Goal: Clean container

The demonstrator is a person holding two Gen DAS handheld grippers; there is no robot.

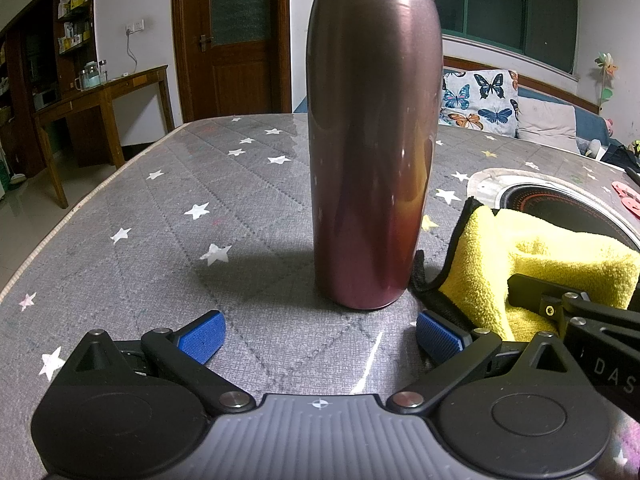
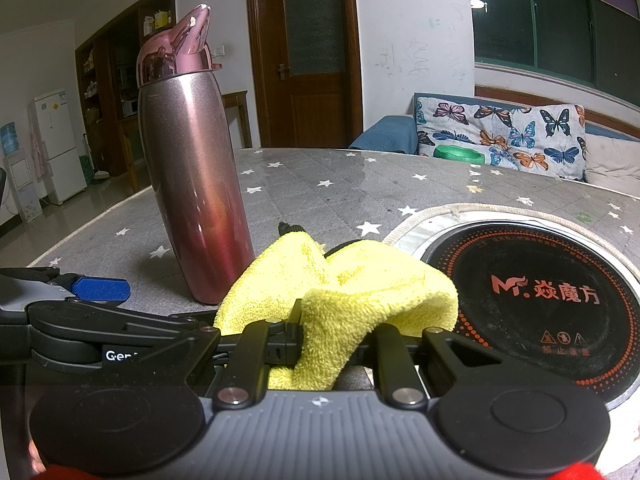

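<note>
A: Yellow cloth (image 2: 340,300) is pinched tight in the right gripper (image 2: 324,344); the left gripper (image 1: 318,338) gapes wide, nothing between its blue pads (image 1: 202,338).

B: And the flask (image 1: 372,152)?

A: Upright on the starred table (image 1: 160,208), at twelve o'clock from the left jaws, just ahead of them. Cloth lies at its four o'clock, beside the cooktop (image 2: 540,292).

B: So?

A: I'd clamp the left low on the body first, then wipe. Long axis vertical, spouted lid (image 2: 180,52) up, the spout tipped toward one o'clock in the right view.
</note>
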